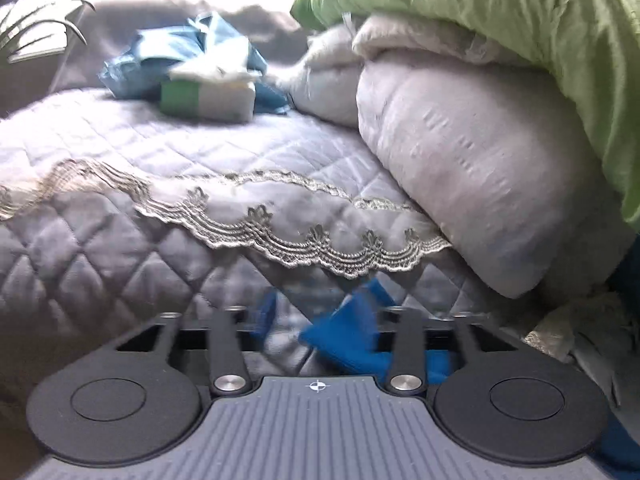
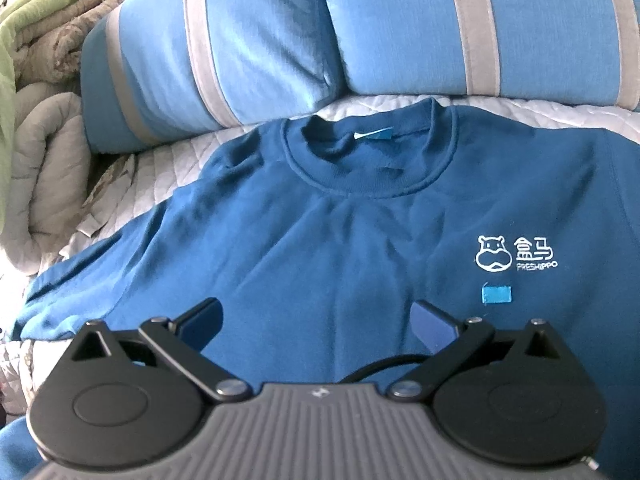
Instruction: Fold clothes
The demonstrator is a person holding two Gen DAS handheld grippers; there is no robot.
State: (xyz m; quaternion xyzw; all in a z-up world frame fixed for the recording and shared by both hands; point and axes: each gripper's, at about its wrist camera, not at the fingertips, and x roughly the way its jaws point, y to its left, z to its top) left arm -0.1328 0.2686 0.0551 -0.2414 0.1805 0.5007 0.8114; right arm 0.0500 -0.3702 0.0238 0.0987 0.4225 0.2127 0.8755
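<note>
**A:** Where's the garment, and what are your tongs doing?

**B:** The blue sweatshirt (image 2: 320,232) lies flat, front up, on the quilted bed (image 1: 160,152), its collar (image 2: 360,152) just short of the two striped pillows (image 2: 224,52). My right tongs (image 2: 316,320) hang spread wide over its chest, gripping nothing. My left tongs (image 1: 312,316) are parted too, with quilt showing in the gap. There's blurred blue by one finger, and I can't tell whether it's cloth or pad.

**A:** Any room at the edges?

**B:** In the right wrist view, one sleeve (image 2: 100,272) runs out to the left and ends near the rolled grey duvet (image 1: 480,160), so that side is tight. A green blanket (image 1: 520,20) is draped over the duvet. In front of my left tongs the quilt is open past the lace trim (image 1: 280,232). A heap of light blue clothes (image 1: 180,60) sits well apart at the far side.
</note>
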